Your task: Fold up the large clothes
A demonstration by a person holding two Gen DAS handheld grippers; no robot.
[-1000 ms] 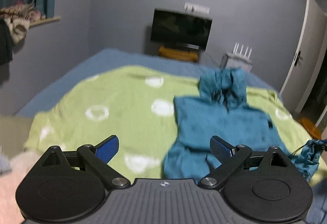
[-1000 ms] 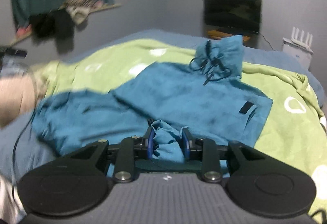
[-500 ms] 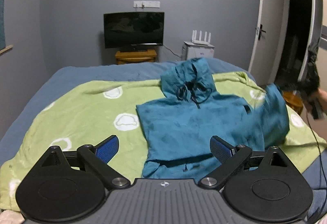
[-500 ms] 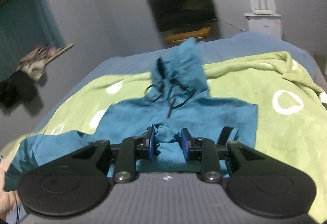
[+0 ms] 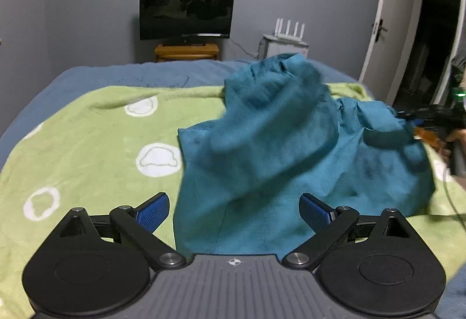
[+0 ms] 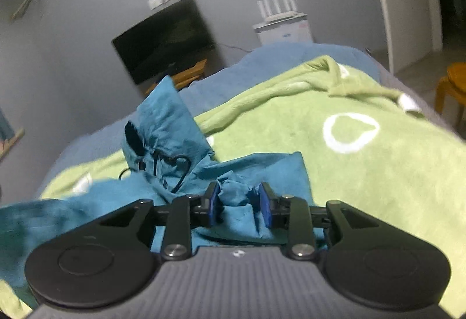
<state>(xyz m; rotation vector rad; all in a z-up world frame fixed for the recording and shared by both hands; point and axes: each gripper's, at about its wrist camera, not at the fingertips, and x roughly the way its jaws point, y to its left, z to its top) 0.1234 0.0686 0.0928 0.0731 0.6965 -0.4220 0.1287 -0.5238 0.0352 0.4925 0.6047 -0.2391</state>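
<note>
Left tool [image 5: 234,212]: blue-padded jaws spread wide, nothing between them, poised over the near hem of the teal hoodie [image 5: 262,173]. Right tool [image 6: 238,204]: jaws opening, a bunched fold of the same hoodie [image 6: 236,202] between the blue pads; the left pad looks against the cloth, while contact at the right pad cannot be told for certain. From the left wrist view the right tool [image 5: 407,118] shows at the far right edge, blurred, with a corner of the garment drawn up to its tip and a hand [image 5: 454,144] behind it. Hoodie: teal, large, lying on a green blanket [image 5: 87,144] with white ring shapes, its right part lifted and folded toward the middle, smeared by motion; the hood [image 6: 163,127] with dark drawstrings stands up at the far end in the right wrist view. Blanket: spread over a bed with a blue sheet [image 5: 116,74]. Background: dark television [image 5: 186,12] on a small wooden stand [image 5: 186,51] against a grey wall; white router [image 5: 289,28] with upright antennas on a white box; white door [image 5: 387,28] ajar at the right; orange stool [image 6: 453,86] on the floor beside the bed.
</note>
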